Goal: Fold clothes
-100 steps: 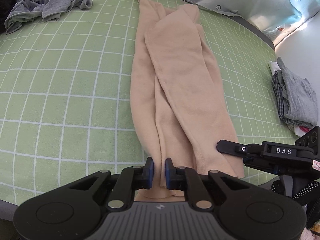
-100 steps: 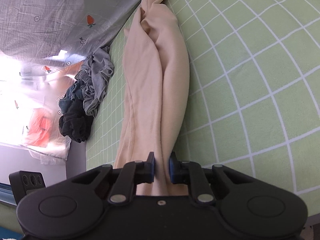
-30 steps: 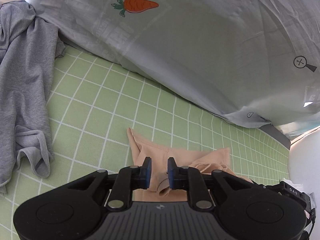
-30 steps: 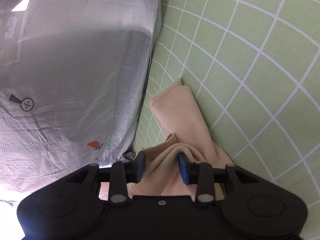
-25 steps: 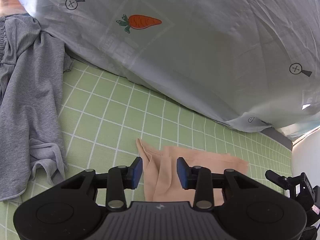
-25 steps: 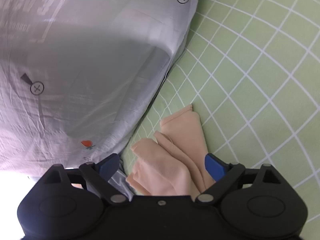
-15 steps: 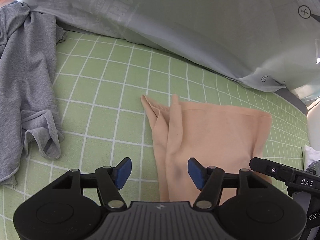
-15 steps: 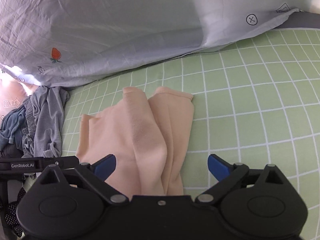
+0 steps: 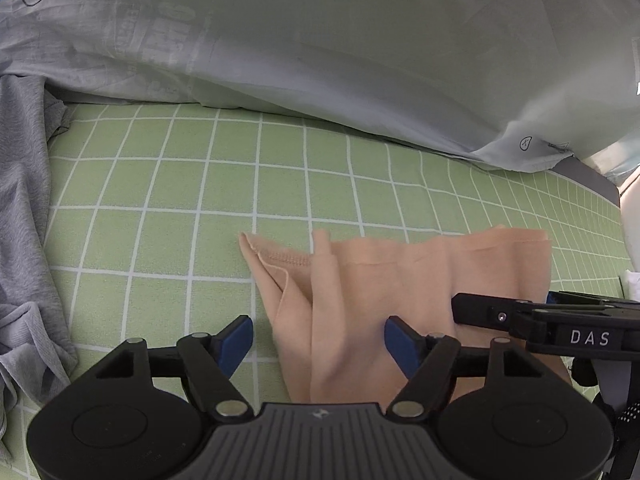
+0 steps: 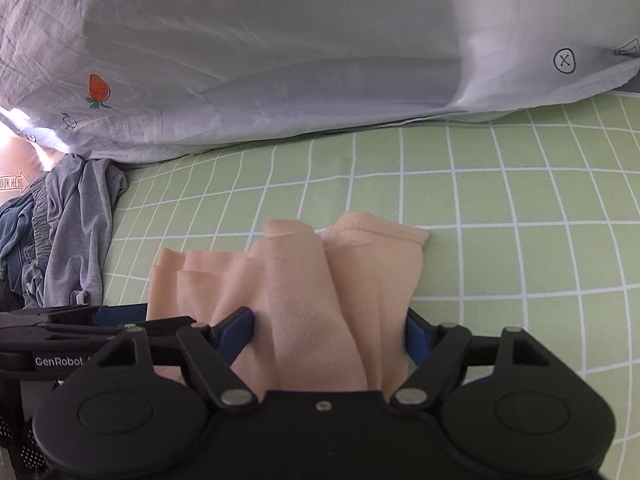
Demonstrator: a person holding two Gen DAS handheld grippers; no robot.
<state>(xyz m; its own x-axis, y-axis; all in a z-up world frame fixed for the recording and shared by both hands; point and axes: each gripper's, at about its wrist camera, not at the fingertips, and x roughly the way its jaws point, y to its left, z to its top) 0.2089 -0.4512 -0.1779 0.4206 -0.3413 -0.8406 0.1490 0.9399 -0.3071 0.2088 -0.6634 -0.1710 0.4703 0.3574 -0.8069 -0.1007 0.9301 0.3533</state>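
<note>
Both my left gripper (image 9: 318,340) and right gripper (image 10: 330,334) stand spread over the folded peach garment (image 9: 400,280), the right's jaws having just narrowed, pinching nothing.

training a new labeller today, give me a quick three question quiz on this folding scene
1. True or false: the left tongs grip the peach knit garment.
2. The grey garment lies: A) on the peach one, B) apart from it on the green checked sheet, C) in the right tongs.
3. What orange picture is printed on the pale grey quilt?

Key: 1 false, both tongs stand open, with peach cloth between the right pair. 2 B. 3 a carrot.
</note>
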